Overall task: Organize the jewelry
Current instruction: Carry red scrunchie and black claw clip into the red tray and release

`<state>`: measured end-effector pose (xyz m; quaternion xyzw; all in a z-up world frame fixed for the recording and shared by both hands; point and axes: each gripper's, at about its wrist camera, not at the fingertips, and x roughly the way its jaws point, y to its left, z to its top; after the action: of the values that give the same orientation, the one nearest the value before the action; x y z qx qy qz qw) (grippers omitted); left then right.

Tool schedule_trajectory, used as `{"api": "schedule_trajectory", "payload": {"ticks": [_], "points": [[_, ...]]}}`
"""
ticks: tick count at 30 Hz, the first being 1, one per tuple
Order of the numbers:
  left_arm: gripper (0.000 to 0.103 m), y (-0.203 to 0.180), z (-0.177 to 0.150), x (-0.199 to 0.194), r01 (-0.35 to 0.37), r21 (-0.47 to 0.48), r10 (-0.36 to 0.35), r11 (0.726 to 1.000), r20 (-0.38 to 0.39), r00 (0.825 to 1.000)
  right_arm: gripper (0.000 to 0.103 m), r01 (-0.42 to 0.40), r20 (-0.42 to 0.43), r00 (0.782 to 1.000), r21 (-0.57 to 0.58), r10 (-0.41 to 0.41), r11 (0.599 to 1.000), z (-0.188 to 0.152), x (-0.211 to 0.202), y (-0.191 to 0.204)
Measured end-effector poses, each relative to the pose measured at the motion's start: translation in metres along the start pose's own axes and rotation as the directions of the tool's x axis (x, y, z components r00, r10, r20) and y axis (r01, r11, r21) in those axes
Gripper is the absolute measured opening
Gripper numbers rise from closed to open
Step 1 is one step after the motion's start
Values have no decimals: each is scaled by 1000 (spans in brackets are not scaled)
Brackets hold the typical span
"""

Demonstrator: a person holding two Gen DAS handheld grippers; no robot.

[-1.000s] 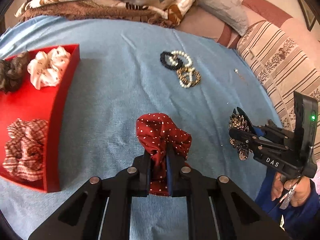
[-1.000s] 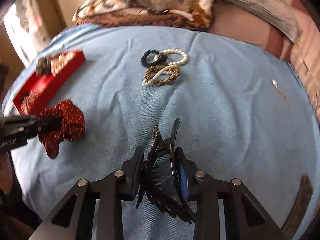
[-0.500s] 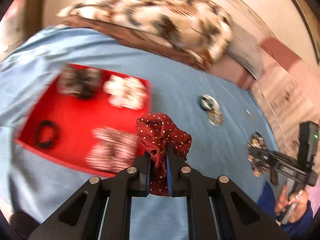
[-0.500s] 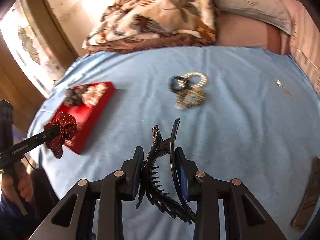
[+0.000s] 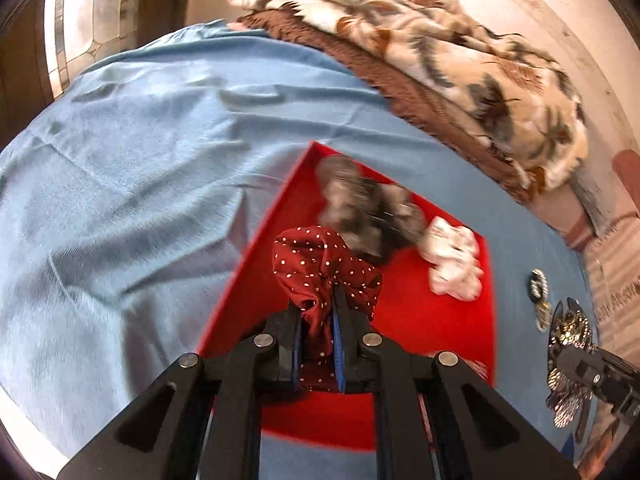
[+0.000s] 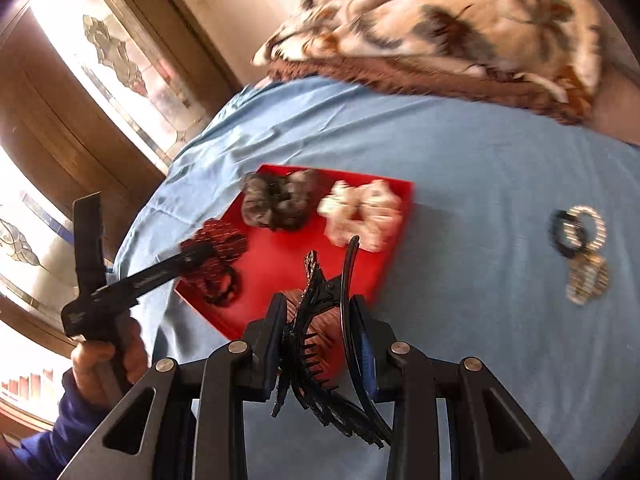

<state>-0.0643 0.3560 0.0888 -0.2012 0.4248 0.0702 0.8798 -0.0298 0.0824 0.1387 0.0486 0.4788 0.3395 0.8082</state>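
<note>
Scrunchie, red dotted [image 5: 326, 264], over red tray [image 5: 420, 312] | my left gripper [image 5: 318, 344] jaws clamped on it | right gripper [image 6: 320, 344] jaws clamp black claw clip [image 6: 320, 320] | step: carrying in | next: I lower, release inside.

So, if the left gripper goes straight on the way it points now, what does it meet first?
Probably the floor of the red tray. The left gripper, shut on the red polka-dot scrunchie, points down into it, short of the grey scrunchie; depth is unclear.
</note>
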Motion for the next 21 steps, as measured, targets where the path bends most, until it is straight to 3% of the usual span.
{"api": "schedule_trajectory", "payload": {"ticks": [10,13,18,21], "points": [[12,17,11,30,35,-20,-35,999,12,999,35,26,-78,997,52,-22,998,33,84,12],[13,23,10,31,61,-28,-60,998,22,998,35,80,-92,993,16,-78,997,35,99,16],[25,28,9,28,144,-41,-142,989,50,989,36,181,-95,978,-79,-188,980,32,112,19],[42,26,7,24,193,-30,-190,981,67,979,36,216,-94,970,-104,-226,971,29,117,18]]}}
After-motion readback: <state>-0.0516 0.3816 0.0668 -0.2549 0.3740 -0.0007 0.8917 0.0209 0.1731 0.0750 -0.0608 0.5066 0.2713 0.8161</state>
